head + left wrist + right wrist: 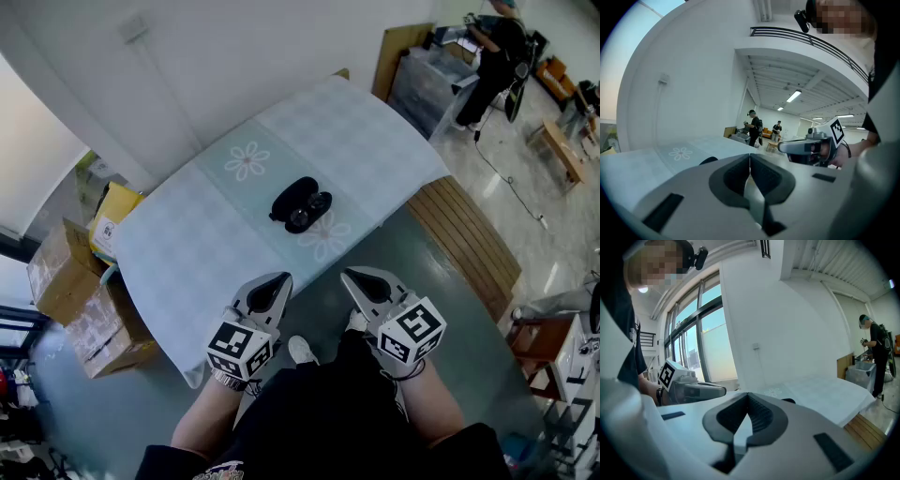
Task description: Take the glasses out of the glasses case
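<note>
A black glasses case [294, 198] lies open on the pale checked tablecloth [187, 253], with dark glasses [310, 214] resting in its near half. My left gripper [277, 279] and right gripper [350, 276] hang side by side in front of the table's near edge, short of the case, both shut with nothing held. In the left gripper view only a dark sliver of the case [708, 160] shows over the jaws, and my right gripper [783, 147] appears to the right. In the right gripper view the case [789, 401] peeks above the jaws, with my left gripper [723, 390] at left.
Cardboard boxes [70, 291] are stacked on the floor left of the table. A wooden slatted bench [469, 239] stands to the right. A person [495, 56] works at the far right by a grey bin [427, 84]. A white wall runs behind the table.
</note>
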Motion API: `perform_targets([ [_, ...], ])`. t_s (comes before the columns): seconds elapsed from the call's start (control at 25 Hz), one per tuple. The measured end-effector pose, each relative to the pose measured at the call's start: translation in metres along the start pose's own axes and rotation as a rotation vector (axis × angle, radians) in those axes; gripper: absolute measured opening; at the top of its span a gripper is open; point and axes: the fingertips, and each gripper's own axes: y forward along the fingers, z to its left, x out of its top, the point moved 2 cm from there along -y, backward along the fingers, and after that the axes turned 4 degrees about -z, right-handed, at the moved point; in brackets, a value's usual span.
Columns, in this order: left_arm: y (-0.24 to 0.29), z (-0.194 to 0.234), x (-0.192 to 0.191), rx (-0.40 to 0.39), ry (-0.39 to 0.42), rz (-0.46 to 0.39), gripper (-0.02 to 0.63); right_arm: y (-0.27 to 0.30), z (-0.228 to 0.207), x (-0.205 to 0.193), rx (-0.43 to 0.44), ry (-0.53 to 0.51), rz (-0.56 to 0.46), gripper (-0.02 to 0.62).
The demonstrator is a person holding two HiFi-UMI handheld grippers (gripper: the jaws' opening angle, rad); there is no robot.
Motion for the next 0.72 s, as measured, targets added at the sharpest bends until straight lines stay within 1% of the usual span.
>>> perform_targets([
  [0.32, 0.0001, 0.0014, 0.0001, 0.004, -0.002, 0.003, 0.029, 0.0029, -0.0002, 0.0029, 0.004, 0.004, 0.0, 0.023],
  [0.52, -0.0021, 0.0057, -0.0002, 0.013, -0.005, 0.005, 0.029, 0.0083, 0.0056, 0.0079, 0.037, -0.018, -0.019, 0.023],
  [0.72, -0.0008, 0.0053, -0.0026, 0.016, -0.001, 0.018, 0.029, 0.0084, 0.0025, 0.0066, 0.044, -0.004, -0.025, 0.023],
])
